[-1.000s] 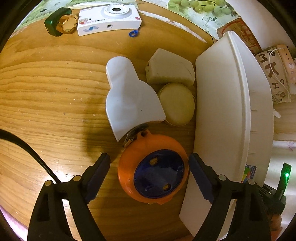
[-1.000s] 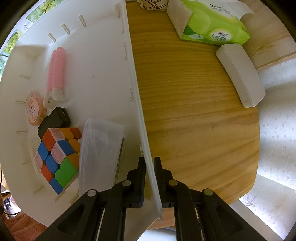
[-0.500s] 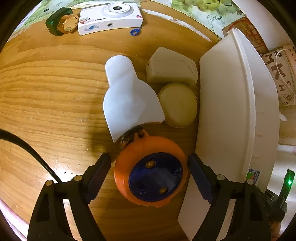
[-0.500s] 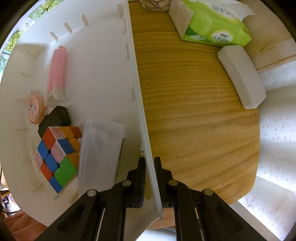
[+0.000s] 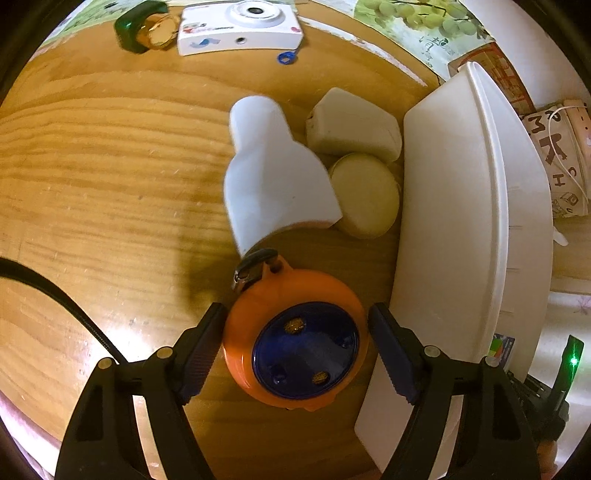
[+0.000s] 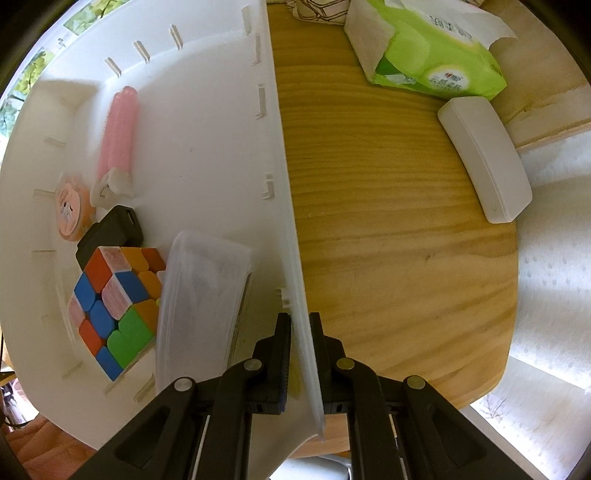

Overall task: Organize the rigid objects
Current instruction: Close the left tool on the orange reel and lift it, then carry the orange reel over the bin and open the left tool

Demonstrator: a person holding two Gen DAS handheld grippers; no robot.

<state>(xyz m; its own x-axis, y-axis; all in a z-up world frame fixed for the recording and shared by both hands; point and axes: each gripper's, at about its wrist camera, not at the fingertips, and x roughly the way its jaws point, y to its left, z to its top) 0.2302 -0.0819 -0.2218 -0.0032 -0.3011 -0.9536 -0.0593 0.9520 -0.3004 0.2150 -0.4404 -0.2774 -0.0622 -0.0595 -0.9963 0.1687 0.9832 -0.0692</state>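
- Firstly, the wooden table fills both views; its far edges run out of frame.
- White bin: open-topped, with slotted inner walls. In the left wrist view only its outer wall and rim show; the inside is hidden there.
- Right gripper: clenched on the bin's thin side wall, one finger inside and one outside.
- Left gripper: jaws released and wide, one on each side of the orange tape measure. The left pad stands just beside the casing; whether it touches cannot be told.
- Orange tape measure: round orange casing with a dark blue centre disc, two small yellow spots and a dark metal clip at the top. It lies flat on the table, close beside the bin's outer wall.
- White bottle-shaped piece: lies just above the tape measure; its lower edge is blurred.
- Green tissue pack: printed characters too small to read.
- White toy camera: label partly legible, ending in "amera".
- White wedge-shaped block and round cream disc: unmarked, beside the bin.
- Inside the bin: colour cube, clear box, pink roller, black item, and a round orange disc with unreadable print.
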